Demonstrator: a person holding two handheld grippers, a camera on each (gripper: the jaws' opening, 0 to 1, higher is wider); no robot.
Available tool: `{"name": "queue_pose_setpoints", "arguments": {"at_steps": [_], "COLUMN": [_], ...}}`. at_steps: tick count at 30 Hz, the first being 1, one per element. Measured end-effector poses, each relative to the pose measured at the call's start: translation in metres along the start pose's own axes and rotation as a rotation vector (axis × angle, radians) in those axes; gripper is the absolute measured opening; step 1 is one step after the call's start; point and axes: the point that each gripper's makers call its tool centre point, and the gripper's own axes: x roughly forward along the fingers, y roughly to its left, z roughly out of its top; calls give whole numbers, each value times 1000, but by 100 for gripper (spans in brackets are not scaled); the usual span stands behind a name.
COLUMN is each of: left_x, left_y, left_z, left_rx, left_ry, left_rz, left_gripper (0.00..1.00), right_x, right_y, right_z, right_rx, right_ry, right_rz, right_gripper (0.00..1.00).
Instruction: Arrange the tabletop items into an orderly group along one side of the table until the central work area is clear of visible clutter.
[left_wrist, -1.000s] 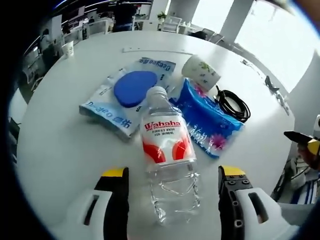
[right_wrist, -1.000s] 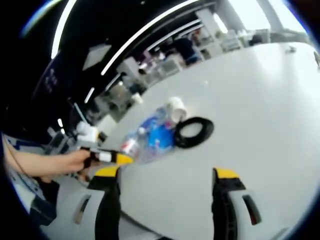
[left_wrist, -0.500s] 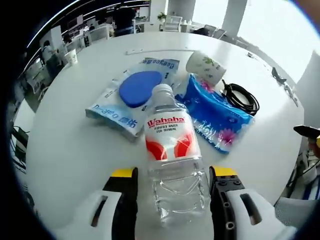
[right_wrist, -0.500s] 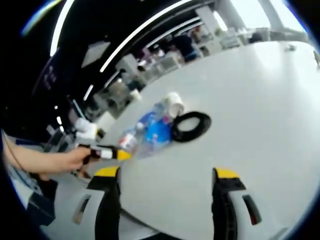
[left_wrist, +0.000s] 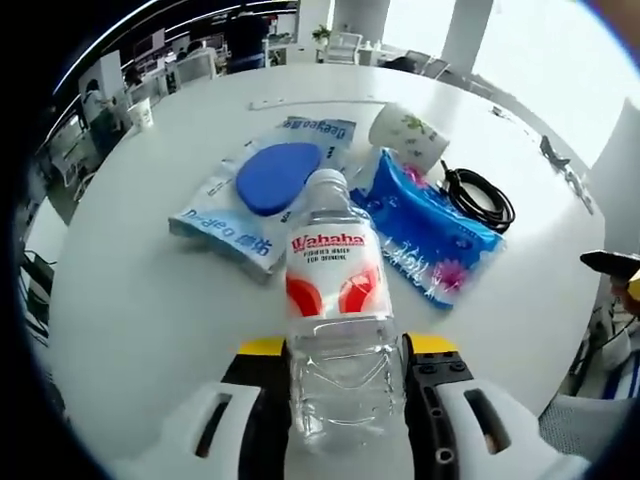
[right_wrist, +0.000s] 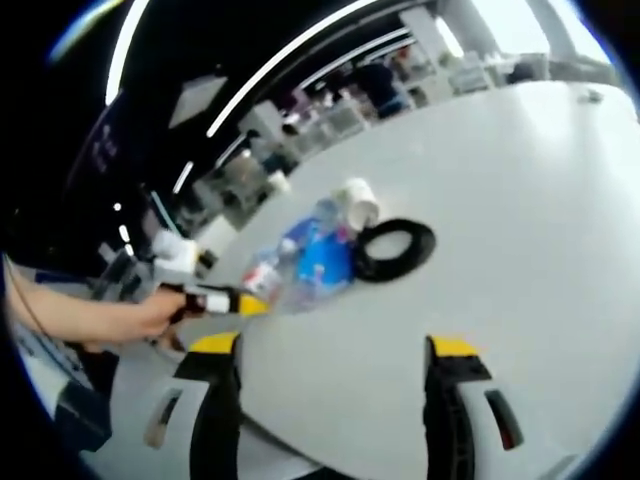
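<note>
**Left gripper closed on the bottle; most of the tidying remained**

The task was at an early stage. The items lay clustered together on the white tabletop (left_wrist: 130, 330): a water bottle (left_wrist: 338, 320) on its side, a blue tissue pack (left_wrist: 425, 245), a white-and-blue packet (left_wrist: 245, 215) with a blue disc (left_wrist: 275, 175) resting on it, a tipped cup (left_wrist: 408, 135) and a coiled black cable (left_wrist: 478, 200). None looked lined up along an edge yet, so the sorting was left to do.

The left gripper (left_wrist: 343, 350) had its fingers pressed against both sides of the bottle's lower body. A second earlier those fingers stood wide apart with clear gaps beside the bottle; they had since closed in.

The right gripper (right_wrist: 335, 350) hung wide open and empty above the tabletop, near the cable, much as before.
</note>
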Motion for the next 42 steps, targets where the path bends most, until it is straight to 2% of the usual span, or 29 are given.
{"name": "queue_pose_setpoints", "arguments": {"at_steps": [7, 13, 17, 21, 27, 32, 38, 42], "left_x": [-2, -4, -3, -3, -3, -3, -3, -4], "left_y": [-2, -2, -1, -1, -2, -2, -2, -2], "left_z": [-1, -2, -1, -1, -1, -1, -1, 0], "left_rx": [22, 27, 18, 10, 7, 8, 32, 18], "left_ry": [-25, -51, -57, -58, -66, -74, -86, -93], "left_rz": [-2, 3, -2, 2, 2, 6, 17, 19], "left_gripper": [40, 40, 40, 40, 41, 41, 41, 41], "right_x": [9, 30, 52, 68, 80, 95, 116, 134], "right_y": [7, 29, 51, 68, 76, 83, 97, 109], "right_z": [9, 30, 53, 69, 74, 65, 67, 69], "right_rx": [-5, 4, 87, 104, 118, 100, 89, 78], "right_ry": [0, -21, -69, -91, -83, -13, 27, 61], "right_rz": [19, 57, 114, 151, 162, 164, 181, 199], "right_gripper": [71, 70, 69, 69, 69, 69, 69, 67]}}
